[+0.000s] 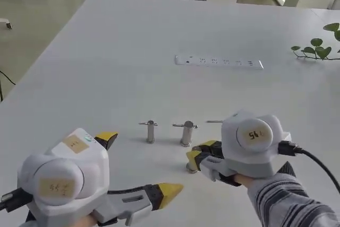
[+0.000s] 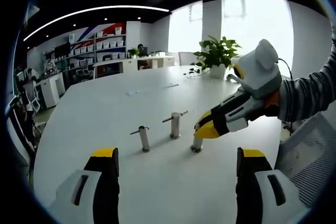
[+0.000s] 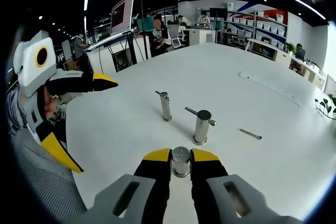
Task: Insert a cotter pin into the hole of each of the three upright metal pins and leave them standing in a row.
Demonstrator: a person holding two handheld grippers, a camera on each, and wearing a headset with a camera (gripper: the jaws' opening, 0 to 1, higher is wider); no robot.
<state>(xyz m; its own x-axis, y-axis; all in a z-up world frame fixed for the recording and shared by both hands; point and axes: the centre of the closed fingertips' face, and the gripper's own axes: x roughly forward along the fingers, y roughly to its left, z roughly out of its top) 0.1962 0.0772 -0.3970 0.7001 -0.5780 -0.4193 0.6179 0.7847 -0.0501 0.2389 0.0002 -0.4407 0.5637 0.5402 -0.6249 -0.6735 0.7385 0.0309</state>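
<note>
Bright, even ceiling light, soft shadows, sharp focus, fisheye-warped edges.

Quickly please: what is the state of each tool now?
Left tool: open, holding nothing.
Right tool: closed on the nearest metal pin.

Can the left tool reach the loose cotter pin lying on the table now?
Probably not directly: the right tool, shut on an upright pin, and the middle pin stand between the open left tool and the cotter pin.

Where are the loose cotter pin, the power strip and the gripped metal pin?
loose cotter pin [image 3: 251, 134]: right gripper view, mid-shaft.
power strip [image 1: 219, 61]: head view, top face.
gripped metal pin [image 3: 181, 157]: right gripper view, round cap.
</note>
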